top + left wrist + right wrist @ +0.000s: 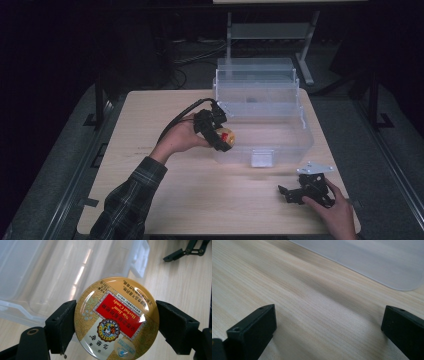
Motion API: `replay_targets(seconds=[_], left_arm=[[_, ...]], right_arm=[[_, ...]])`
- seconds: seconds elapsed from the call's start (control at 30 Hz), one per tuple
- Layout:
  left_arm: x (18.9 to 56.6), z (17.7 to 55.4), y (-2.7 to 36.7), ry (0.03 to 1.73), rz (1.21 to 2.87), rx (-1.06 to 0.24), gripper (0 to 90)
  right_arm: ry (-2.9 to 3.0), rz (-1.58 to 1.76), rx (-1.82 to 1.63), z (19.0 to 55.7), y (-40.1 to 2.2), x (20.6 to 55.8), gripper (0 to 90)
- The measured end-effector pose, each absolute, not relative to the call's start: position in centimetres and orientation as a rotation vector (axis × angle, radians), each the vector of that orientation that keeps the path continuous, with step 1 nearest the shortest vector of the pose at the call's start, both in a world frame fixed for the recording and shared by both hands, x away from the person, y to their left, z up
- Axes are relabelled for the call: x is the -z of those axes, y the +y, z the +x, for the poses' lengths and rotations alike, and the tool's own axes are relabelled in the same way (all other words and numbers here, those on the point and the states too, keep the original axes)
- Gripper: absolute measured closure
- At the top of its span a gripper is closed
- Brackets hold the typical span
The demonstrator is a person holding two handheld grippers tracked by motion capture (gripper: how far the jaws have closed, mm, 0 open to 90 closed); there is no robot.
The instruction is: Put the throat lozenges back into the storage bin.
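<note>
A round gold candy tin (116, 318) with a red label sits clamped between the two black jaws of my left gripper (115, 322). In the high view my left gripper (220, 137) holds the tin (226, 136) just above the left rim of a clear plastic bin (280, 135). My right gripper (290, 194) rests low over the wooden table (200, 190) at the front right, and its jaws stand wide apart with nothing between them. In the right gripper view the right gripper (329, 327) has bare wood under it.
The clear bin's hinged lid (257, 80) stands upright behind it at the table's back edge. The bin's latch tab (262, 158) faces the front. A pale corner of the bin (372, 262) shows beyond the right jaws. Dark floor and a metal stand lie beyond the table.
</note>
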State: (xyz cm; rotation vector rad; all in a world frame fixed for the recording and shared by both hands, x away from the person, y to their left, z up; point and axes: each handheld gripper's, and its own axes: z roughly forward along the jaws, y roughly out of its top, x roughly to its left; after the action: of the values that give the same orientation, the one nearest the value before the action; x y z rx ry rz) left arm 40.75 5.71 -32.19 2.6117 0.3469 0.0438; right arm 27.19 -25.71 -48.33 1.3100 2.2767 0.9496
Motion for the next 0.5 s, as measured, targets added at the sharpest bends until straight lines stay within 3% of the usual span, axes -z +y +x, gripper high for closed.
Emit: replay_targets(seconds=[0.5], left_arm=[[31.9,43.4,3.7,0.385,2.632,-0.065,19.7]], right_arm=[[2.277,1.308,-0.95,27.2,-25.7,48.3,0.0]])
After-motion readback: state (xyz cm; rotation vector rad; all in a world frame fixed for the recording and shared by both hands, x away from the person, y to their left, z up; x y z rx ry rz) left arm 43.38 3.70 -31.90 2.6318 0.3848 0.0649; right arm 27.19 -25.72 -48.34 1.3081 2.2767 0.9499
